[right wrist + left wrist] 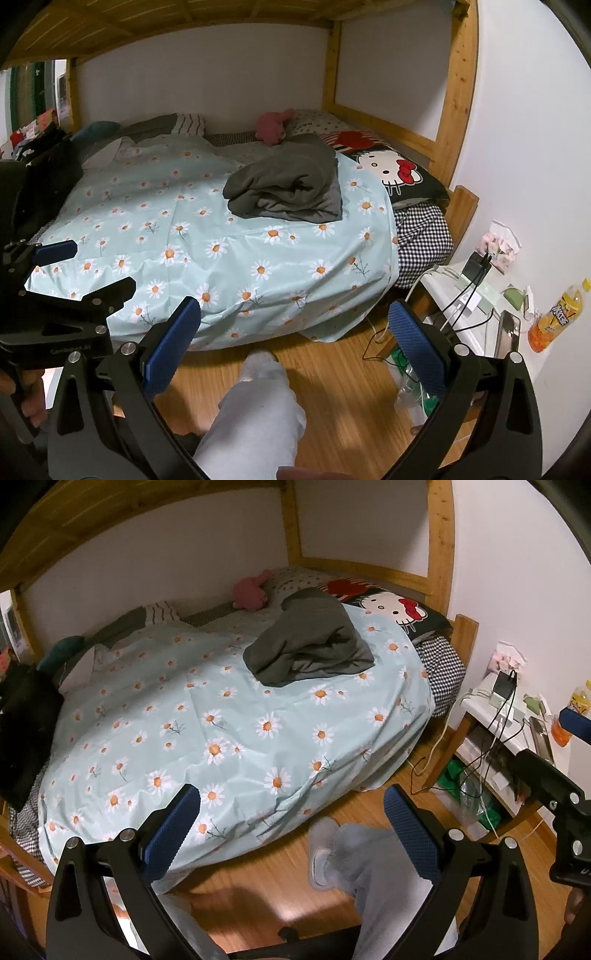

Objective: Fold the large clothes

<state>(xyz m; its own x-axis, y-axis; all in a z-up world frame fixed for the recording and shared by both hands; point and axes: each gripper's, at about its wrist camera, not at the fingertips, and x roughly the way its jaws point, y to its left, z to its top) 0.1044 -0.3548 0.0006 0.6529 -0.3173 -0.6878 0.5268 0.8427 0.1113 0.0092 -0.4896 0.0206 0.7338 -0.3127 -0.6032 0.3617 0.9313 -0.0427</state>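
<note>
A dark grey, soft cloth garment [310, 642] lies bunched near the pillow end on the daisy-print pale blue quilt [229, 731]. Left gripper [291, 834] and right gripper [295, 343] hover spread wide, empty, well short. Whether roughly folded or awaiting folding is unclear.

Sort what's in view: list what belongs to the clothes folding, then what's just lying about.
For the job:
grey garment, crumpled on the daisy bedspread
left gripper, open
right gripper, open

Lying about:
Hello Kitty pillow
pink plush toy
orange drink bottle
phone
</note>
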